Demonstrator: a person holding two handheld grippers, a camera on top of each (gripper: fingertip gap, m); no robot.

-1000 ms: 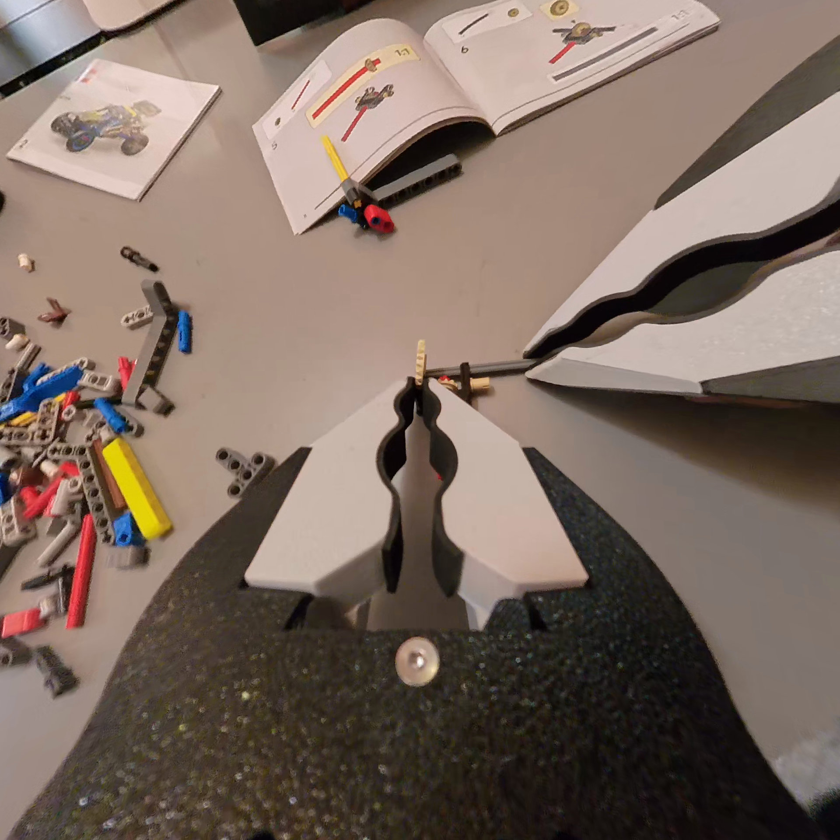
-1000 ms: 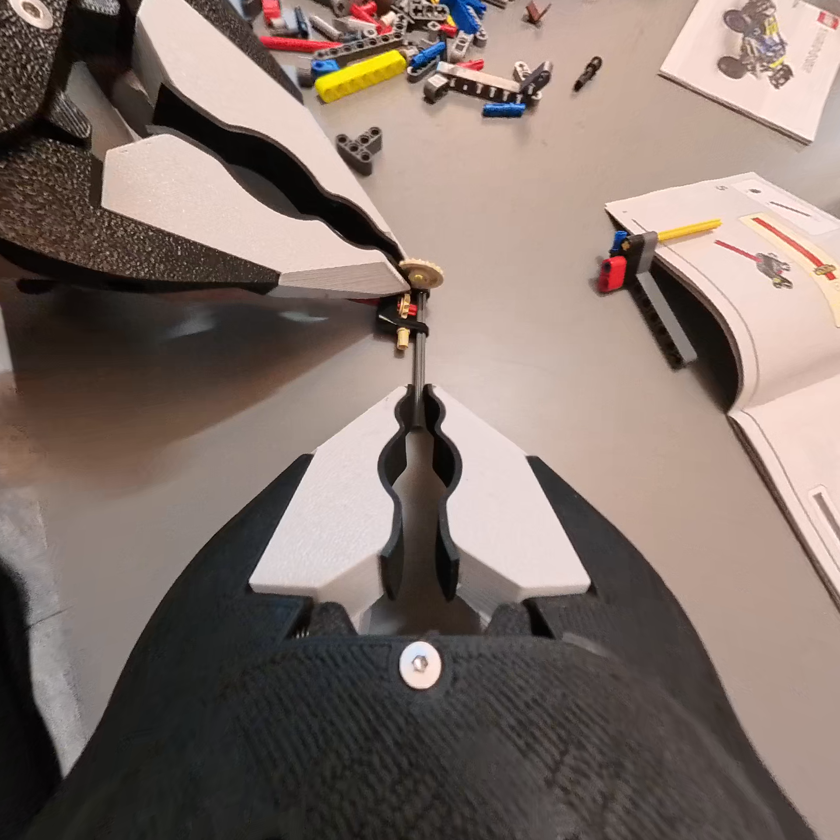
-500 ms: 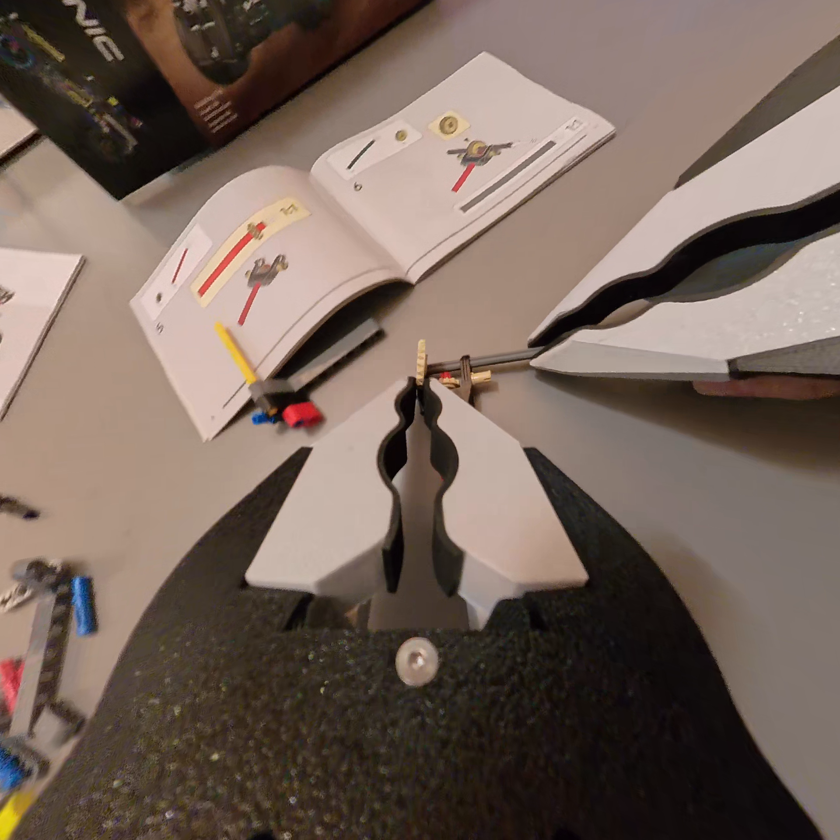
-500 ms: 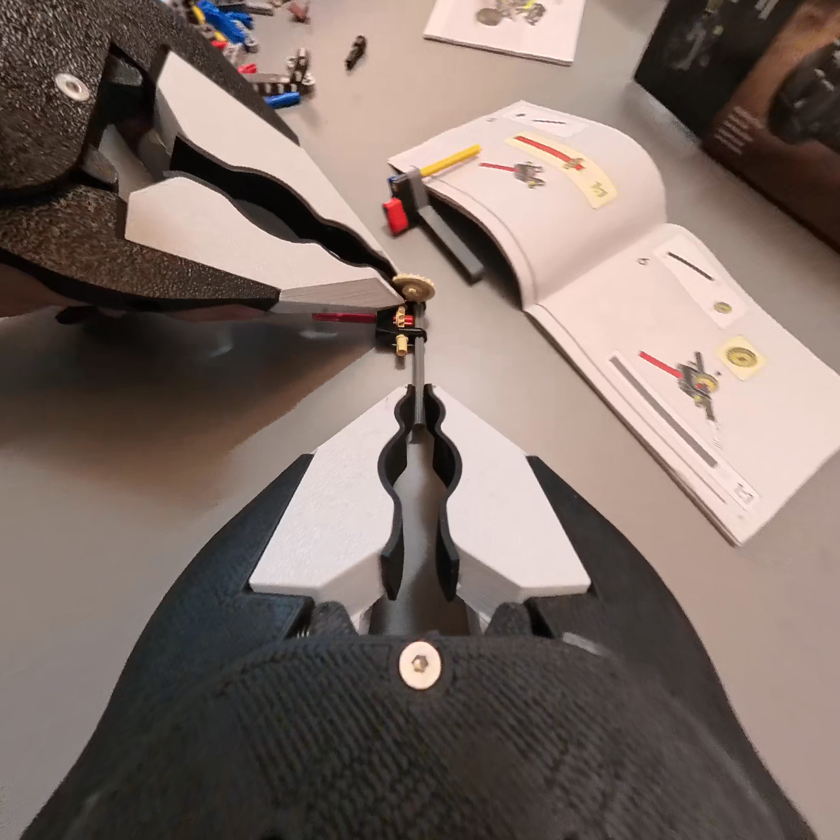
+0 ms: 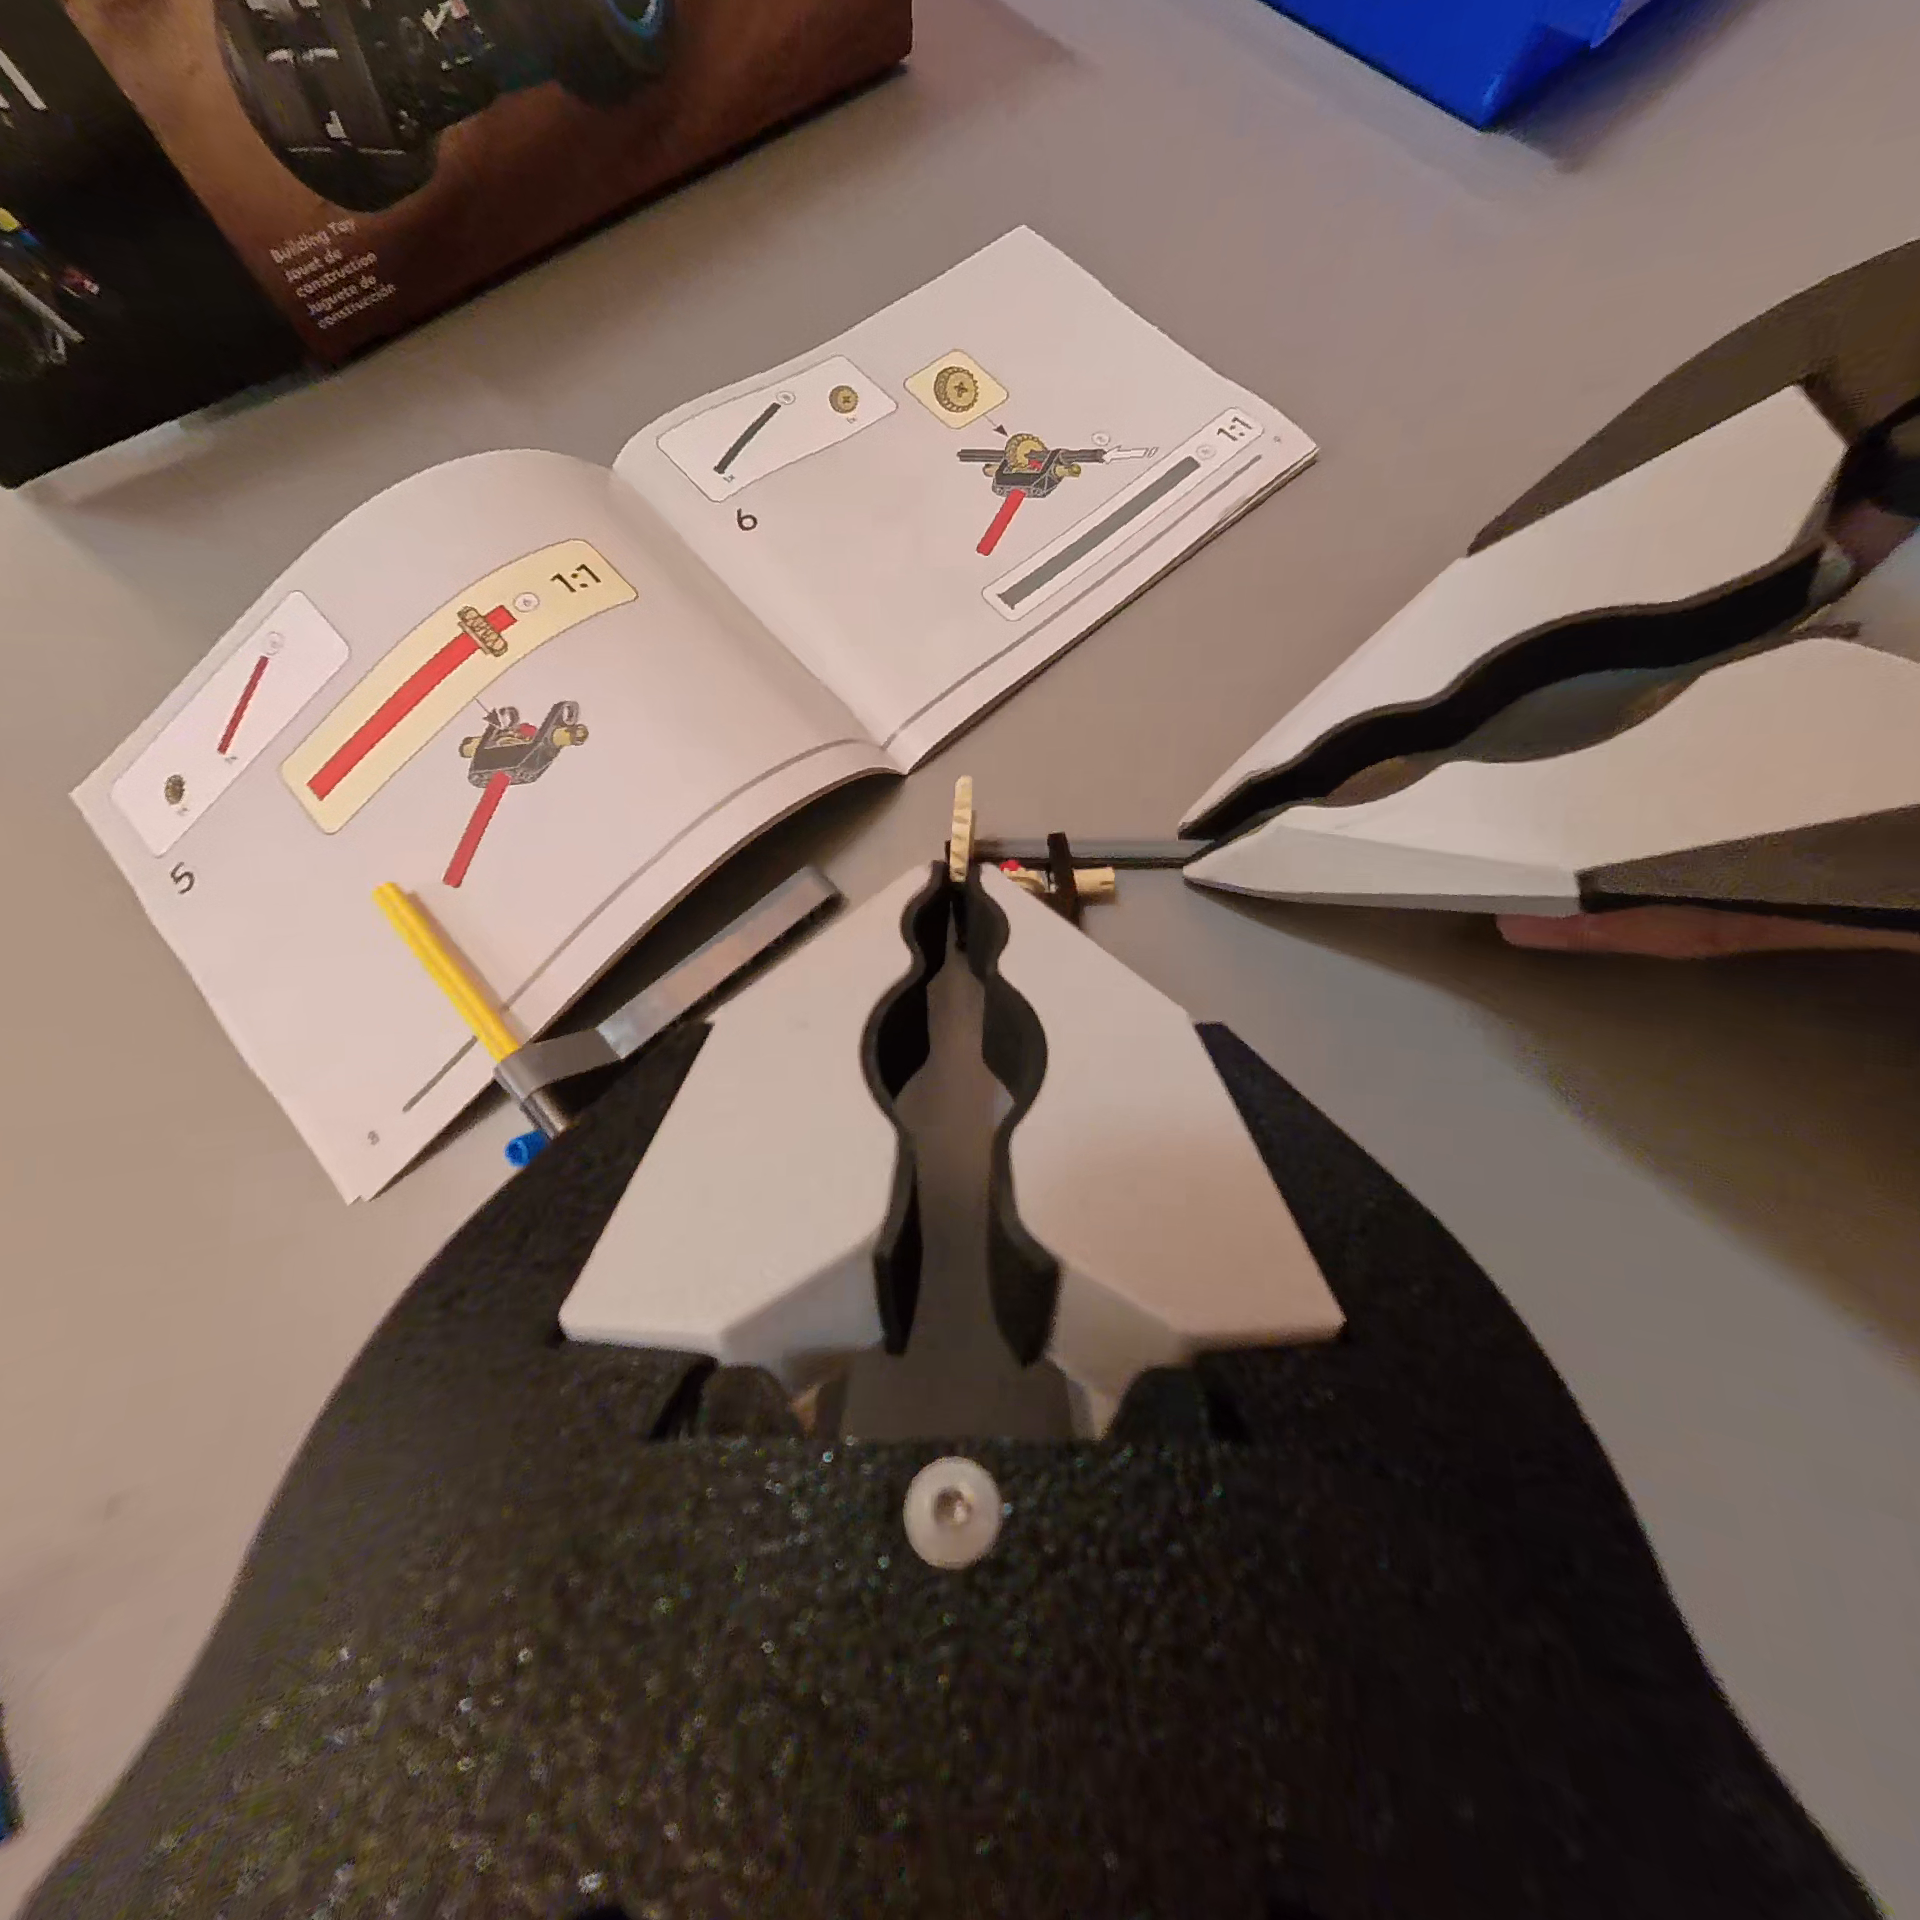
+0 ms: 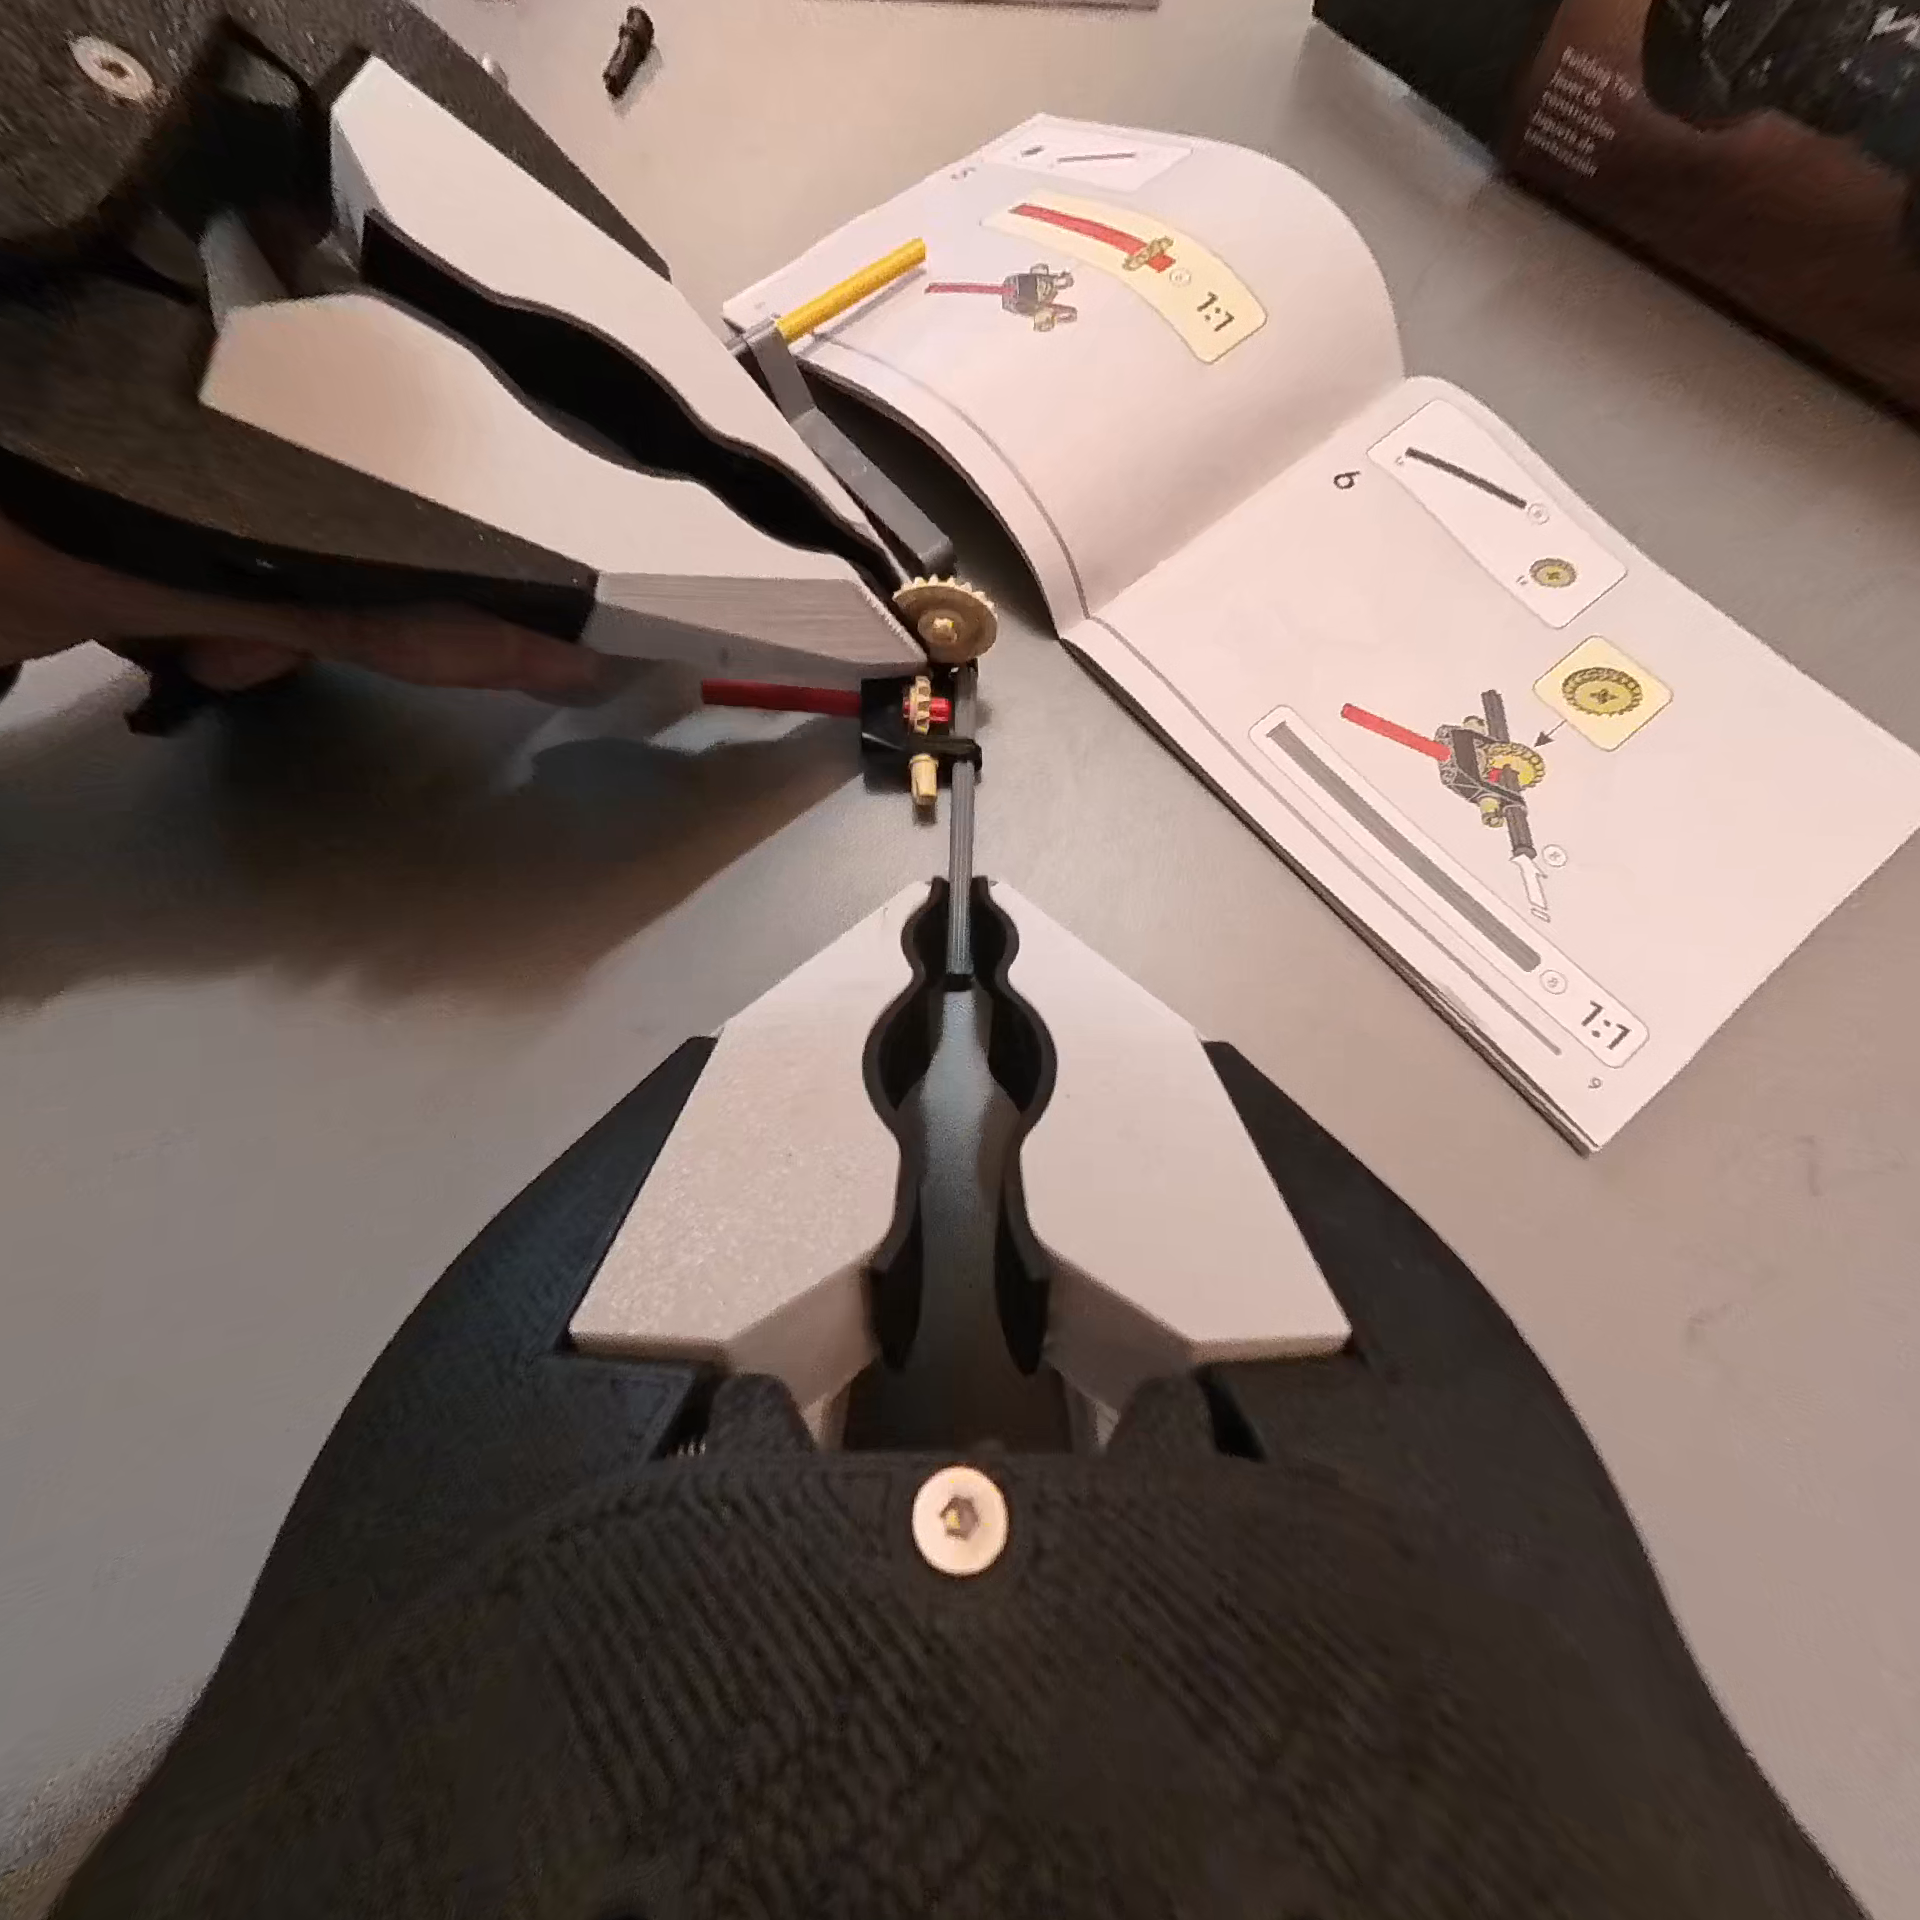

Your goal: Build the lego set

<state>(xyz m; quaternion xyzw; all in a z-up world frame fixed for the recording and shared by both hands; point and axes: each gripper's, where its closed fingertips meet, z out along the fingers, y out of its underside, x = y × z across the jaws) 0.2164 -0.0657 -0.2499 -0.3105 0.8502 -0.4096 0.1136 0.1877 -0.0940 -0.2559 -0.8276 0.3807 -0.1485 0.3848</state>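
Black textured gripper (image 5: 961,894) bodies, grey fingers (image 5: 1091,1091), silver screws (image 5: 951,1509)

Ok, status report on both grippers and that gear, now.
Left hand-held gripper shut on tan gear. Right hand-held gripper shut on dark axle, which runs through black bracket. Open instruction booklet beside; nothing blocking.

Grey matte tabletop (image 5: 1455,1195) fills both views, soft shadows across it. Dim warm light. Blue object (image 5: 1507,52) at far right edge. No walls, floor or windows in view.
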